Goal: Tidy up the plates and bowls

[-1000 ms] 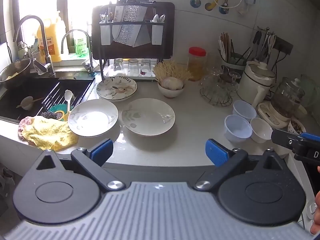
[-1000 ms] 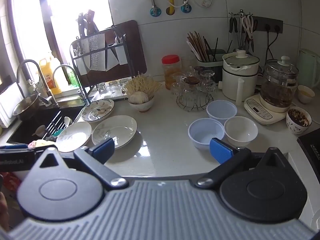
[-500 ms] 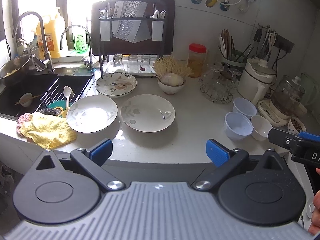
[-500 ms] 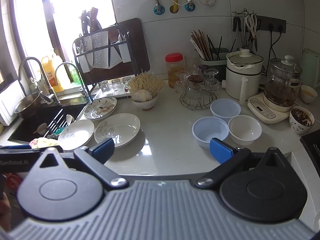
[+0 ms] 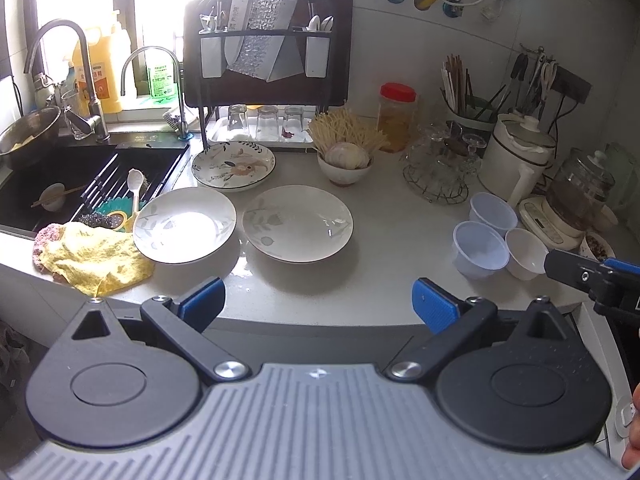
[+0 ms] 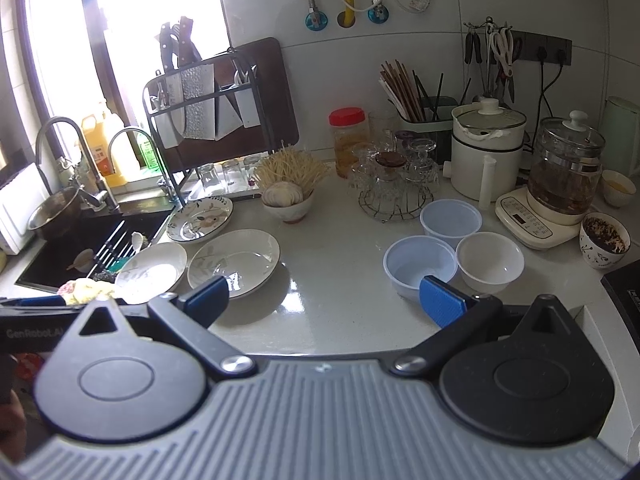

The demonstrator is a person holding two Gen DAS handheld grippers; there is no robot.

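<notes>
Three plates lie on the white counter: a flower-patterned plate (image 5: pixel 233 165) at the back, a white plate (image 5: pixel 184 224) by the sink, and a leaf-print plate (image 5: pixel 297 222) beside it. To the right stand two translucent plastic bowls (image 5: pixel 479 249) (image 5: pixel 493 213) and a white bowl (image 5: pixel 525 252). The same plates (image 6: pixel 234 257) and bowls (image 6: pixel 420 263) show in the right wrist view. My left gripper (image 5: pixel 318 304) hangs open above the counter's front edge, holding nothing. My right gripper (image 6: pixel 324 300) is open too, empty, short of the bowls.
A sink (image 5: pixel 80 176) with a spoon and a yellow cloth (image 5: pixel 94 256) lies left. A knife rack (image 5: pixel 266 48), glasses tray, garlic bowl (image 5: pixel 345 164), red-lidded jar (image 5: pixel 396 116), wire glass holder (image 5: pixel 438 172), white cooker (image 5: pixel 518 152) and glass kettle (image 6: pixel 564 172) line the back.
Both grippers have risen slightly and eased back, so the counter sits a bit lower in each view. Plates and bowls have not moved. Both jaws stay open.
</notes>
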